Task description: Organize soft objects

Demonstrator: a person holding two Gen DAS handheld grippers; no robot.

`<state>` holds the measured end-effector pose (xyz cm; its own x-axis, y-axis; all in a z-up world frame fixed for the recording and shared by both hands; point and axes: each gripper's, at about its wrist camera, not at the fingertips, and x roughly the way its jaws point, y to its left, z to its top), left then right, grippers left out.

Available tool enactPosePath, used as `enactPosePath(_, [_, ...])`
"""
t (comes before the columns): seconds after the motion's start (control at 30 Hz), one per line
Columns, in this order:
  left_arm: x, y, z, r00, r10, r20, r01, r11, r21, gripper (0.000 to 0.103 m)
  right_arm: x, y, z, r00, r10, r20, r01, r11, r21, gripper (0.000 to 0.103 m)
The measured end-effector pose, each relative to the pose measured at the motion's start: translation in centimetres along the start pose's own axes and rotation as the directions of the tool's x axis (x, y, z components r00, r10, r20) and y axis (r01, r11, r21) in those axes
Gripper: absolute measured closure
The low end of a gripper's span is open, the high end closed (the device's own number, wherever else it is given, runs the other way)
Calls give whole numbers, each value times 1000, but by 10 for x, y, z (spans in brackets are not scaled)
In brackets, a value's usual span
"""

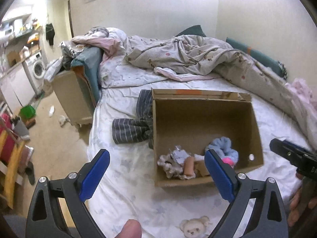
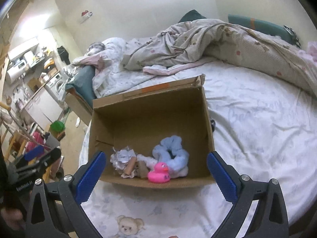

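An open cardboard box [image 1: 200, 113] [image 2: 150, 111] stands on the white bed sheet. Inside lie a light blue fluffy scrunchie [image 2: 172, 148] [image 1: 223, 144], a pink rubber duck [image 2: 159, 173] [image 1: 227, 161], a crumpled grey-white soft item [image 2: 122, 158] [image 1: 172, 162] and small brown pieces [image 2: 131, 165]. A grey striped garment [image 1: 132, 129] lies on the sheet against the box's left side. My left gripper [image 1: 157, 172] is open and empty in front of the box. My right gripper [image 2: 154, 175] is open and empty, at the box's near edge.
A rumpled duvet [image 1: 188, 57] [image 2: 208, 43] covers the far half of the bed. A teddy bear print shows on the sheet [image 1: 195, 228] [image 2: 128, 226]. The bed's edge drops to a cluttered floor at the left, with a washing machine [image 1: 37, 67] beyond.
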<state>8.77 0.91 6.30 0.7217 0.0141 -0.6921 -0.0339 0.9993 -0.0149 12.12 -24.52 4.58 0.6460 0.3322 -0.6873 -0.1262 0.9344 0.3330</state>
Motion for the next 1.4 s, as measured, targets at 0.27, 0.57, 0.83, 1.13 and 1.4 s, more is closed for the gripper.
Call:
enactPosePath(0.27, [-13, 4, -23, 999, 14, -42, -17, 997, -73, 5, -10, 11, -24, 998, -54, 20, 54, 998, -22, 0])
enactPosePath(0.57, [3, -5, -37, 996, -5, -88, 0, 998, -64, 0, 4, 17, -36, 993, -120, -6, 119, 986, -121, 0])
enactPosePath(0.83, [9, -10, -39, 994, -21, -103, 16, 999, -48, 0, 10, 18, -37, 988, -152, -14, 148, 979, -141, 0])
enactPosePath(1.13, [7, -4, -36, 995, -16, -97, 11, 998, -54, 0, 12, 20, -38, 984, -178, -3, 175, 972, -159, 0])
enactPosePath(1.4, [7, -5, -37, 995, -16, -96, 11, 998, -54, 0, 12, 20, -37, 982, -188, -3, 185, 970, -157, 0])
